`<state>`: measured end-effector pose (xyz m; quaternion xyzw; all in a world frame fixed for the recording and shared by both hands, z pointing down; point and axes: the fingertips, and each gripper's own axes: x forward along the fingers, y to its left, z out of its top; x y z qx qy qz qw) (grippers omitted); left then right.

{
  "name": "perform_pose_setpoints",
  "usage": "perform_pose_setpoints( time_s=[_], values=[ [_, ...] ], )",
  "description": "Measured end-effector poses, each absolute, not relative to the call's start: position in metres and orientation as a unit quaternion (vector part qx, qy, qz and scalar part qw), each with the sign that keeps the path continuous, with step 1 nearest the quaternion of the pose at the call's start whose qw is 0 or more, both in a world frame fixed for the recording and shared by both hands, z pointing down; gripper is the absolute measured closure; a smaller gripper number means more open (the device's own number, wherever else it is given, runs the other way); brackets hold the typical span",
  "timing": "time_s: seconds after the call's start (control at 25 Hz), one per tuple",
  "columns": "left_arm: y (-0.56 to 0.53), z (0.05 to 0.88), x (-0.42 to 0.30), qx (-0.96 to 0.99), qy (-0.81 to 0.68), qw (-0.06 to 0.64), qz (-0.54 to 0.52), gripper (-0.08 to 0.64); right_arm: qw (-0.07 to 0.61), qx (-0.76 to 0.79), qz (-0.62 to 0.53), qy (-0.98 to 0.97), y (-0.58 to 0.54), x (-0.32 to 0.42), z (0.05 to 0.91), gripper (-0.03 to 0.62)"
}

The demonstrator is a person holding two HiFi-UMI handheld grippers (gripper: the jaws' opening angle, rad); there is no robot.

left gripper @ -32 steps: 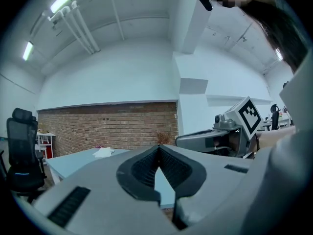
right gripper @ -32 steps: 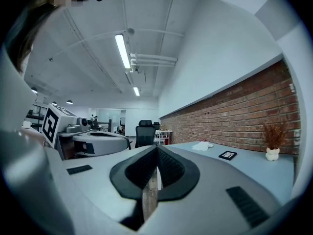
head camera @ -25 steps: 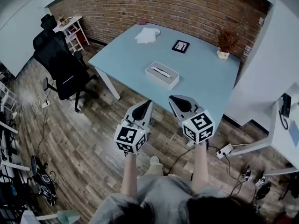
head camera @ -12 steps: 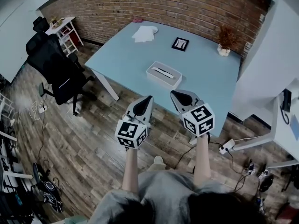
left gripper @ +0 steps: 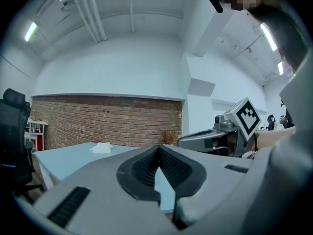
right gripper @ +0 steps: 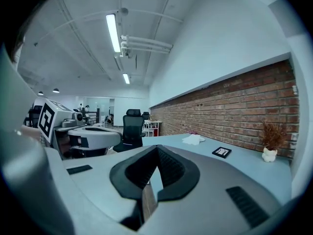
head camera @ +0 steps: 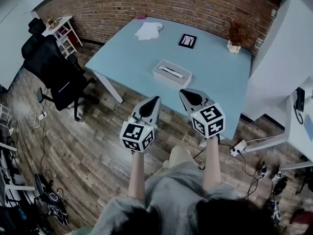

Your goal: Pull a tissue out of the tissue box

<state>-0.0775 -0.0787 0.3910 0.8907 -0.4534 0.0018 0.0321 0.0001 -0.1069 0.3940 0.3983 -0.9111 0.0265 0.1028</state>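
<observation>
The white tissue box (head camera: 171, 73) lies on the light blue table (head camera: 215, 77), with a tissue showing in its top slot. My left gripper (head camera: 156, 99) and right gripper (head camera: 182, 91) hang side by side over the wooden floor, just short of the table's near edge and apart from the box. Both are shut with nothing between the jaws. The left gripper view shows its closed tips (left gripper: 158, 147) pointing level over the tabletop. In the right gripper view the tips (right gripper: 156, 147) are closed too. My own jaws hide the box in both gripper views.
At the table's far side lie a pile of white tissues (head camera: 148, 30), a black picture frame (head camera: 187, 41) and a small potted plant (head camera: 234, 38). A black office chair (head camera: 51, 65) stands left of the table. A brick wall runs behind it. A power strip (head camera: 238, 148) and cables lie on the floor at right.
Both grippers have come a little nearer to the table's front edge and sunk slightly. The person has stepped forward. The jaws stay shut.
</observation>
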Motion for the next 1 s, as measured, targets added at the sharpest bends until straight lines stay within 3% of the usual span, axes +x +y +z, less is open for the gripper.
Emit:
perform_pose_setpoints(
  time_s=[0.48, 1.0],
  values=[
    [-0.134, 0.389, -0.093, 0.879, -0.476, 0.038, 0.003, 0.557, 0.107, 0.382, 0.015, -0.918, -0.170, -0.011, 0.384, 0.593],
    [-0.210, 0.411, -0.081, 0.873, -0.484, 0.065, 0.018, 0.557, 0.176, 0.357, 0.015, -0.917, -0.253, -0.011, 0.411, 0.594]
  ],
)
